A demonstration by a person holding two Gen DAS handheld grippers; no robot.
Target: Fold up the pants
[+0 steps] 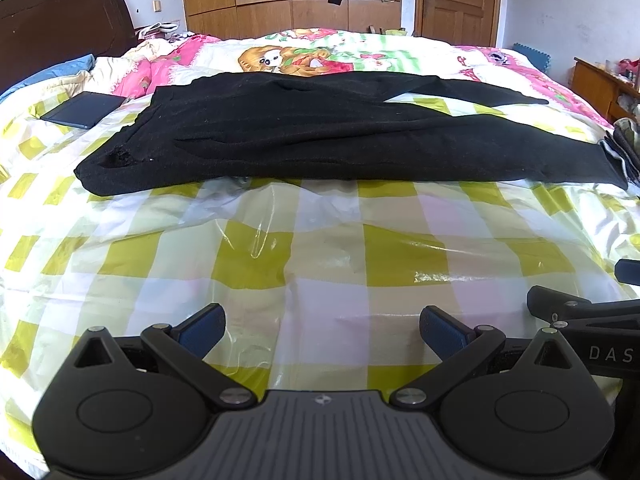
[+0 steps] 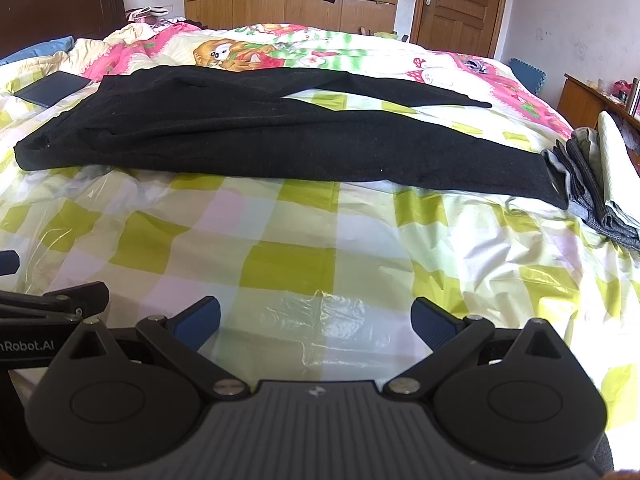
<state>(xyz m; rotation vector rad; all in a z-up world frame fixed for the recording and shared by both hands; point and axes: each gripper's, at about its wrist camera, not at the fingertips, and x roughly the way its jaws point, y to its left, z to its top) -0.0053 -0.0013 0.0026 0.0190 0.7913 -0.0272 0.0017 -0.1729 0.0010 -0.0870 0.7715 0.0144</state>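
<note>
no fold is showing yet; the task is sitting at its opening step, with both tools hanging back at the bottom of their frames. the left gripper (image 1: 322, 330) is holding its fingers wide apart with nothing between them, and the right gripper (image 2: 316, 320) is doing the same, both hovering over the green-and-white checked plastic sheet (image 1: 304, 248) covering the bed. the black pants (image 1: 304, 140) are lying flat across the middle of both frames, well apart from either gripper, with the waistband (image 2: 36, 146) reaching toward the left edge and the legs running toward the right. the legs are splaying: the far leg (image 2: 420, 94) is angling toward the upper right, while the near leg's cuff (image 2: 554, 184) is touching a folded grey garment (image 2: 600, 196) at the right edge. the fabric is reading as dark, soft knit, lightly rumpled near the waist. judging from this, the next move is calling for a reach forward to take waist and cuff, probably bringing one leg over the other. a dark flat tablet-like thing (image 1: 82, 110) is resting at the upper left, just beside the waist.
</note>
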